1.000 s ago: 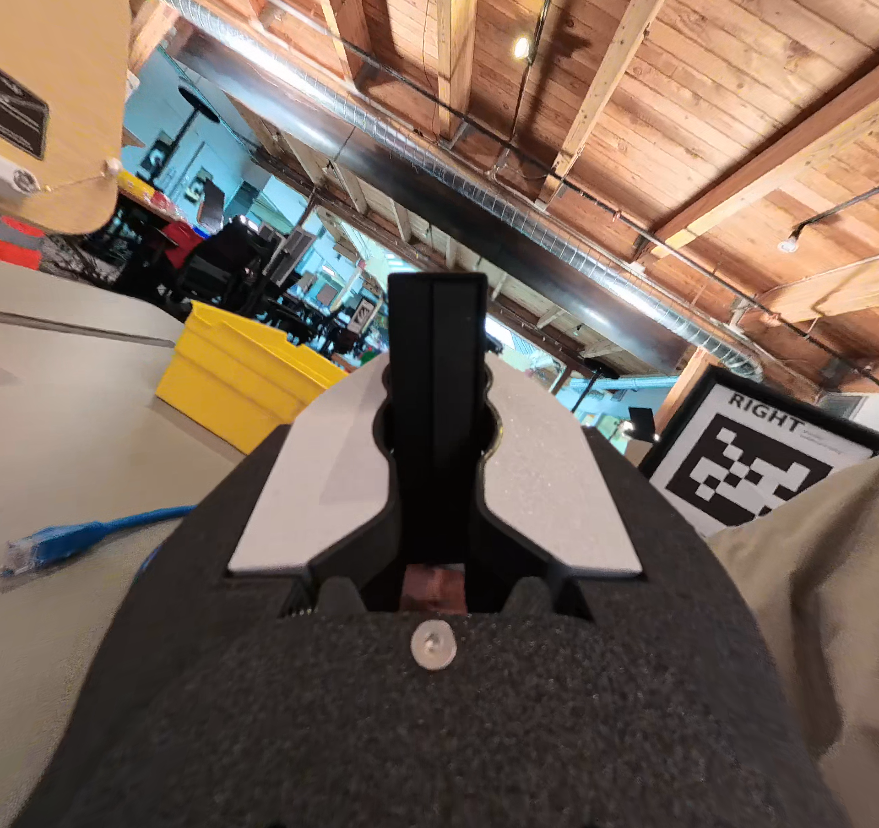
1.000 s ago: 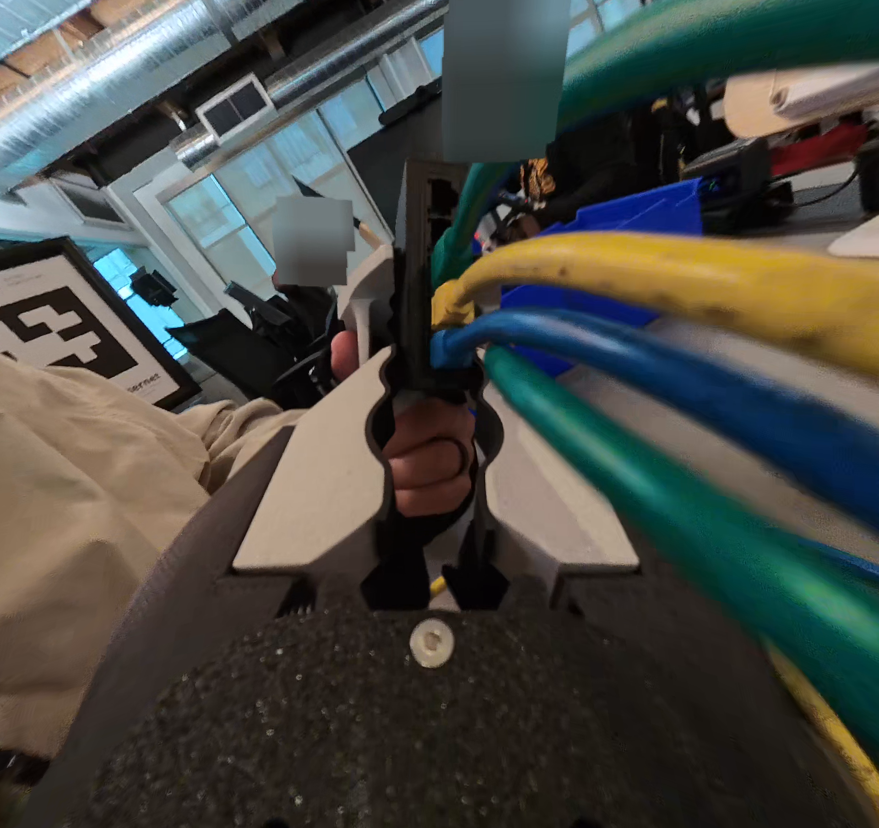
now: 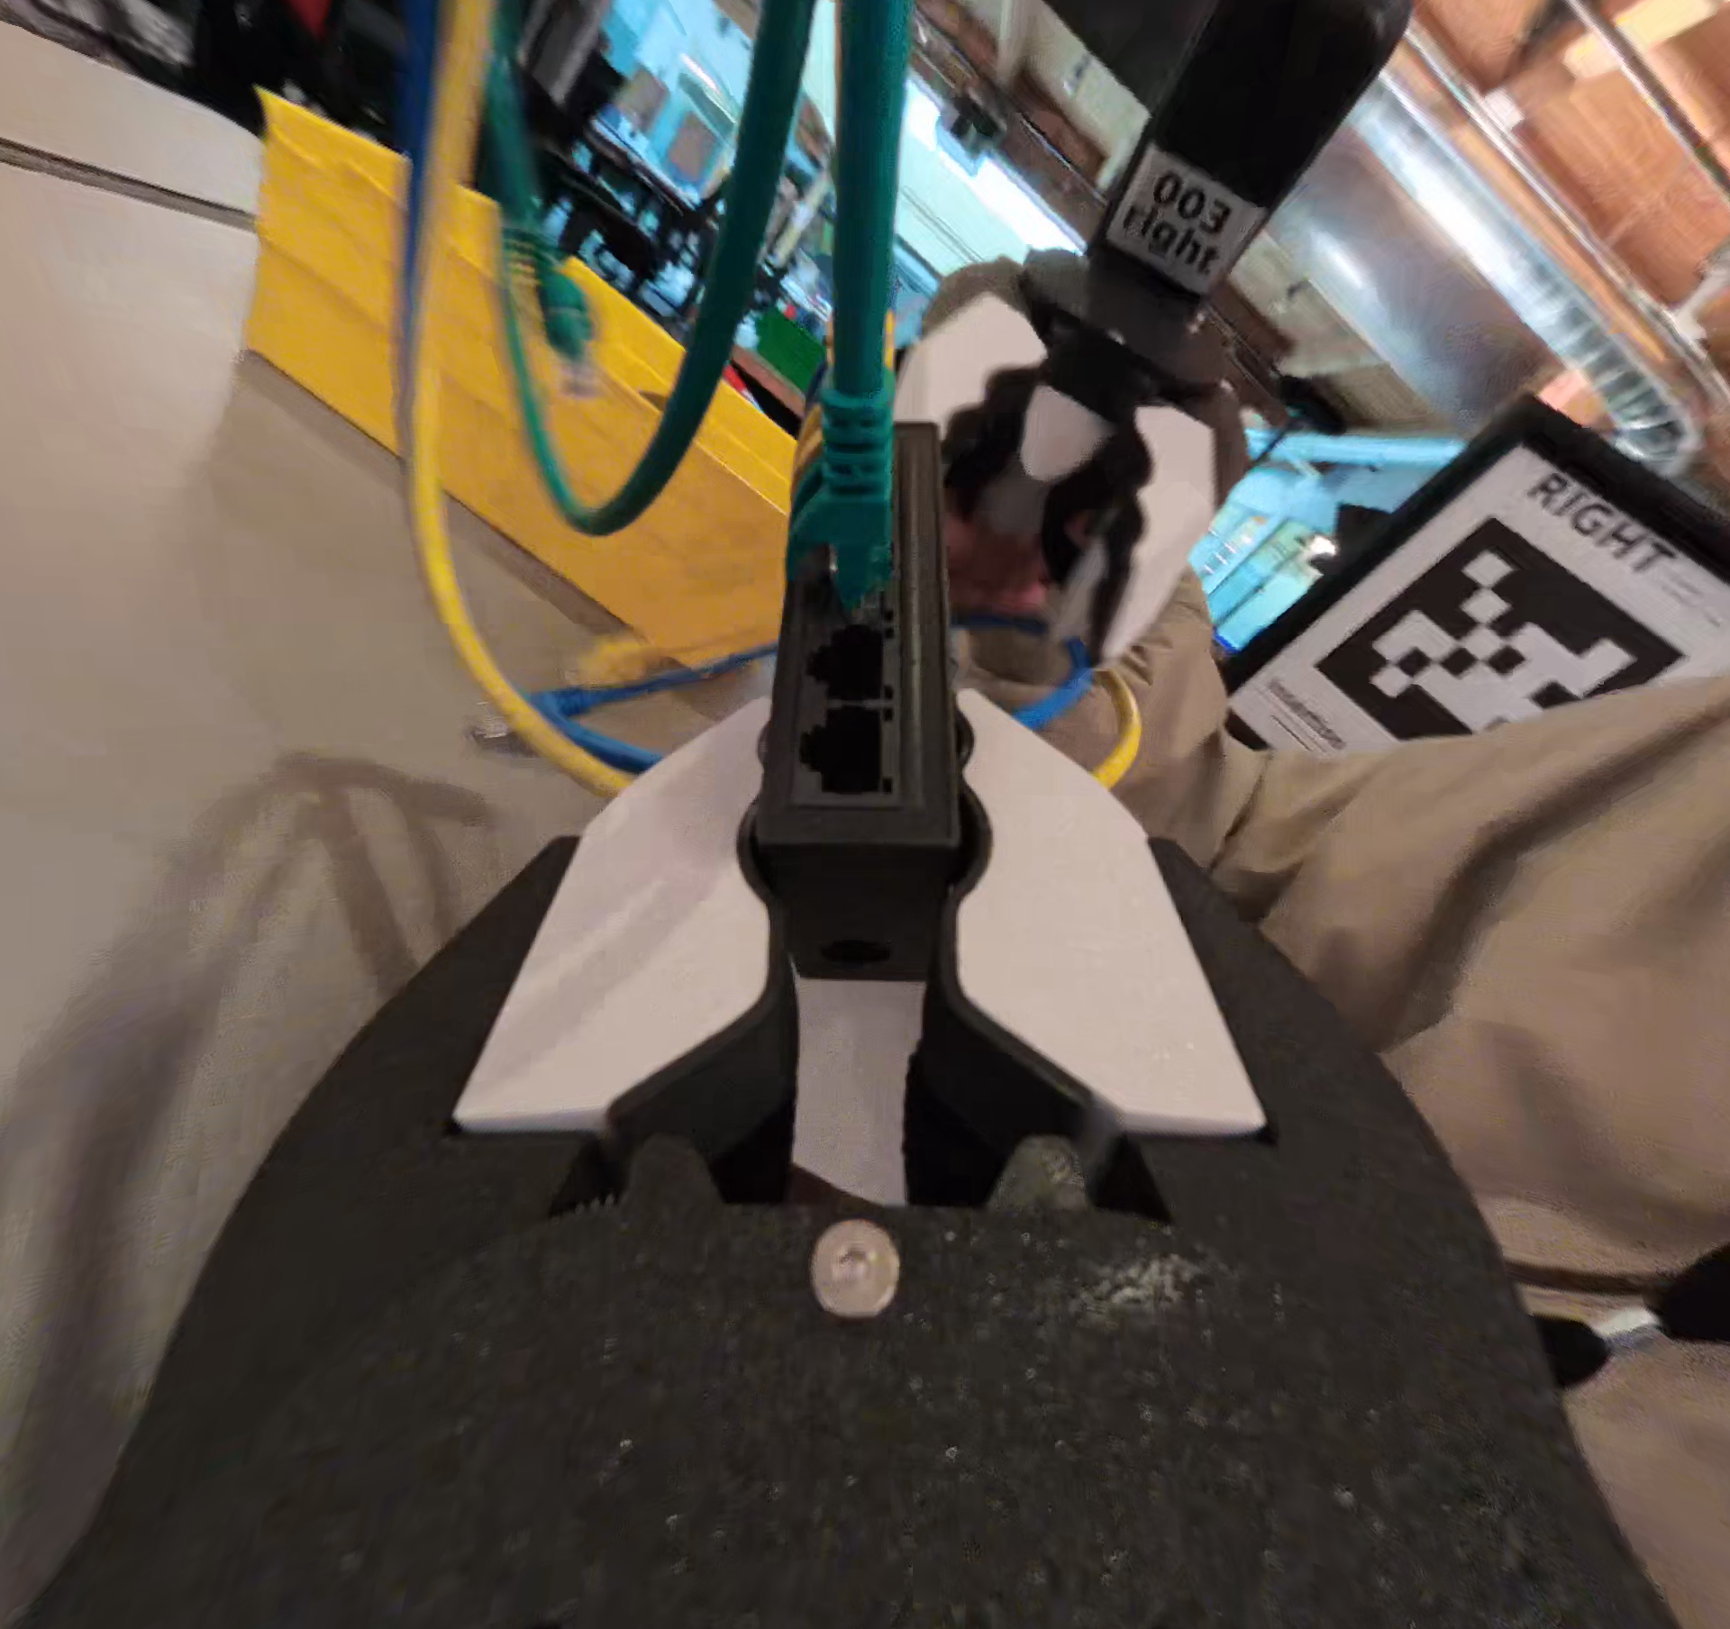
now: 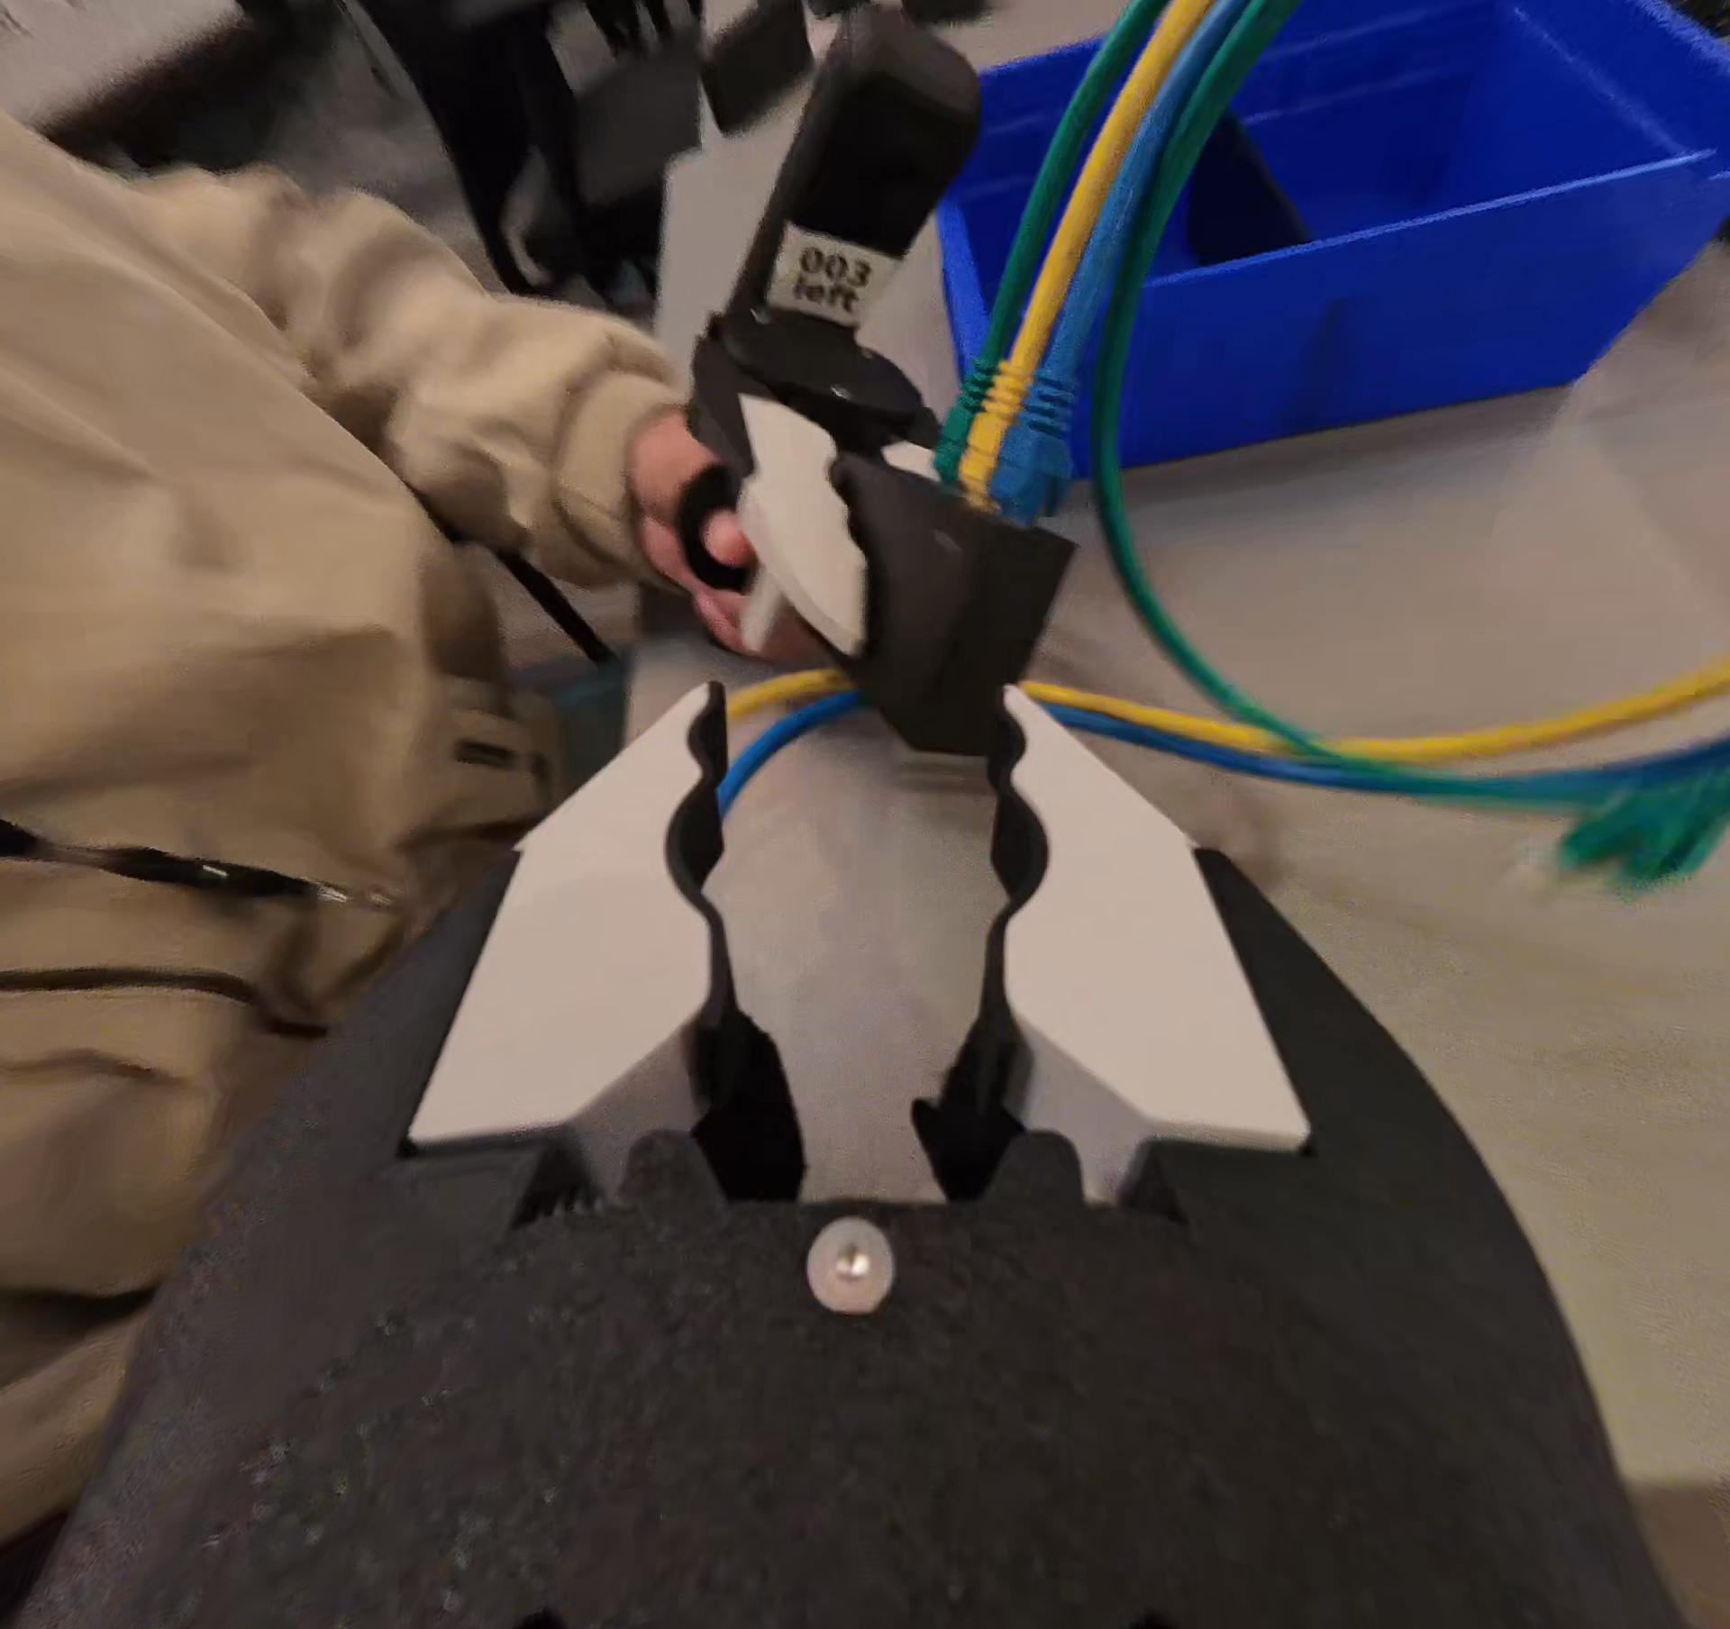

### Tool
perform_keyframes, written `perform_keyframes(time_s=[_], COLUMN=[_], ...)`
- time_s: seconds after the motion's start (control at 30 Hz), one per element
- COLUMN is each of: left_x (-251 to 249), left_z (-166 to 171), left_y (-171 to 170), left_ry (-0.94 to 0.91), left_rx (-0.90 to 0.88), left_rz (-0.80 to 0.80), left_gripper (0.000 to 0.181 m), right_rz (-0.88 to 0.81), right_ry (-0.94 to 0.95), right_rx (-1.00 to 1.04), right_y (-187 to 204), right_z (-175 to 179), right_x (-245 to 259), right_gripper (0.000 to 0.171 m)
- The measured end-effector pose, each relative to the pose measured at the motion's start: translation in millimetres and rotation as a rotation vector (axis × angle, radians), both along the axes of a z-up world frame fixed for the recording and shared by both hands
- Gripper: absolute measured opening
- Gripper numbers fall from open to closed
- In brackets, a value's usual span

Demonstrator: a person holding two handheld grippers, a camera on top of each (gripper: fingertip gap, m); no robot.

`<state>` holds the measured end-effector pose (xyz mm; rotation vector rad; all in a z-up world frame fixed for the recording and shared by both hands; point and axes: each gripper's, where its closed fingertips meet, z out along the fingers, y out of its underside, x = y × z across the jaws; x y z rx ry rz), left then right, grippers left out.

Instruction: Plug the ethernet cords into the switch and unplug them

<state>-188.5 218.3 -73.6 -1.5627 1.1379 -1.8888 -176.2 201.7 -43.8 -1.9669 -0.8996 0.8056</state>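
Left gripper [image 3: 861, 798] clamps the black switch [image 3: 866, 742] — green, yellow, blue cords [image 4: 1006, 423] plugged in, right gripper [image 4: 857, 798] fingers spread, empty.

The switch [image 3: 857, 742] looks like matt black plastic. The cords [image 4: 1077, 208] have smooth, rubbery skins (green, yellow, blue). The bin [image 4: 1404, 273] is smooth plastic. The sleeve [image 4: 234, 461] is soft cloth.

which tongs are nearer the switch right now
Left. The left tongs are clamped on the switch itself; the right tongs are open just short of it, holding nothing.
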Motion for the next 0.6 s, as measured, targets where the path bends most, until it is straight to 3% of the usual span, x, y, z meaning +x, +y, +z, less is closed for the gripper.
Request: perform_keyframes(time_s=[0.1, 0.2, 0.4, 0.53, 0.6], left_x=[0, -5, -7, -11, -15], left_z=[-7, 13, 30, 28, 31], left_y=[12, 20, 14, 26, 33], left_ry=[0.074, -0.023, -0.088, -0.047, -0.012], left_rx=[0.327, 0.493, 0.641, 0.874, 1.092], left_rz=[0.058, 0.111, 0.119, 0.225, 0.297], left_gripper=[0.029, 0.029, 0.029, 0.029, 0.029], right_rz=[0.025, 0.003, 0.019, 0.190, 0.206], right_ry=[0.089, 0.069, 0.094, 0.003, -0.003], right_rx=[0.050, 0.184, 0.242, 0.045, 0.068], right_y=[-12, -16, -6, -52, -75], right_z=[21, 48, 30, 22, 40], right_x=[-2, 8, -4, 8, 24], right_gripper=[0.055, 0.054, 0.051, 0.055, 0.055])
